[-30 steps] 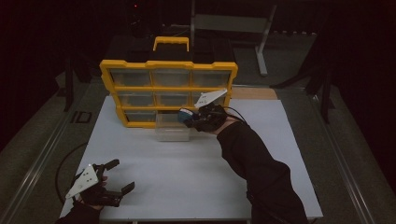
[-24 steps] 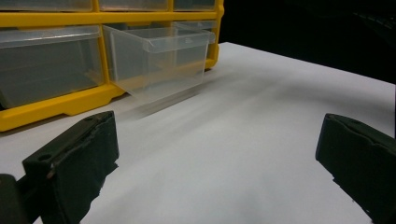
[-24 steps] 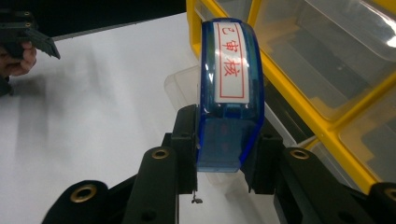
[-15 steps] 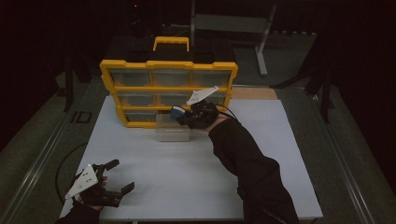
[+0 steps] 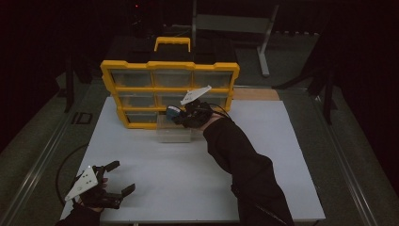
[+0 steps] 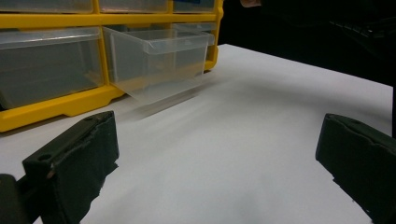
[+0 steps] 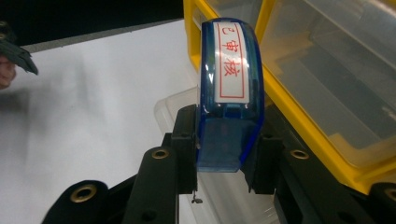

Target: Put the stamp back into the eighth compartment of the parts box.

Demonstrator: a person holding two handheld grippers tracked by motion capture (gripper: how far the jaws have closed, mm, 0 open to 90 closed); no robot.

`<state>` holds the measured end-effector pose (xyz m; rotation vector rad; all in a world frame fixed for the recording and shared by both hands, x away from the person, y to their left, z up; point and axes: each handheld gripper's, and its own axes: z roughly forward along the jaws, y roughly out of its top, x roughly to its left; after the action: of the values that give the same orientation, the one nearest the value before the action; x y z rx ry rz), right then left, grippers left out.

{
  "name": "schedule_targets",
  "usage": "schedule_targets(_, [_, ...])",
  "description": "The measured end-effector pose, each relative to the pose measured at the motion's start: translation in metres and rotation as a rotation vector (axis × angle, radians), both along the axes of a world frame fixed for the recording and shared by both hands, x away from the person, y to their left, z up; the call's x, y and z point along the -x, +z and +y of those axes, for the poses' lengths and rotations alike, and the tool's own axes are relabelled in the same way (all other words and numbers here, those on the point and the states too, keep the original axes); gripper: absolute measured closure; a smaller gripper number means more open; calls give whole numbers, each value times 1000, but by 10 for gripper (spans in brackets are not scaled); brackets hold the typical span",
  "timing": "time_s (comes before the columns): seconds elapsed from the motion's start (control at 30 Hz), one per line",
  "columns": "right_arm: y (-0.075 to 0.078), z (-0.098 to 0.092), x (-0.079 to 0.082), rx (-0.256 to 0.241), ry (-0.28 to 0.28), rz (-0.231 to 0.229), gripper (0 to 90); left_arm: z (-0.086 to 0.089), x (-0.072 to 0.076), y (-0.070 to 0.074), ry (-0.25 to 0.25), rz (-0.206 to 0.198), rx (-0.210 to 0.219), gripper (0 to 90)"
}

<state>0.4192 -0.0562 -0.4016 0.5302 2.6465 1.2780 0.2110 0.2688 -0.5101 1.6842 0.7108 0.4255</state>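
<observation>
Blue stamp [image 7: 227,93] clamped in right tool [image 7: 224,154], its base hidden; left tool [image 6: 219,163] released.

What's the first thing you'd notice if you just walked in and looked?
The big yellow drawer box at the back of the white table, with one clear drawer pulled out in front of it. Right above that drawer, the right tongs pinch a blue stamp with red writing on its label.

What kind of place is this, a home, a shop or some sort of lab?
Probably a lab or workshop set up for recording. A white table stands in a dark room, a yellow drawer organizer on it, and the right gripper clamps a blue stamp above a pulled-out clear drawer.
</observation>
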Motion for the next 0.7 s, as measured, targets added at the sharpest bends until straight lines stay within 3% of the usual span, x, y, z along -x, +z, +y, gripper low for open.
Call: schedule_targets(0.7, [-23,5,-13,61,-53,41,691,1,-1,-1,0,6,10,1])
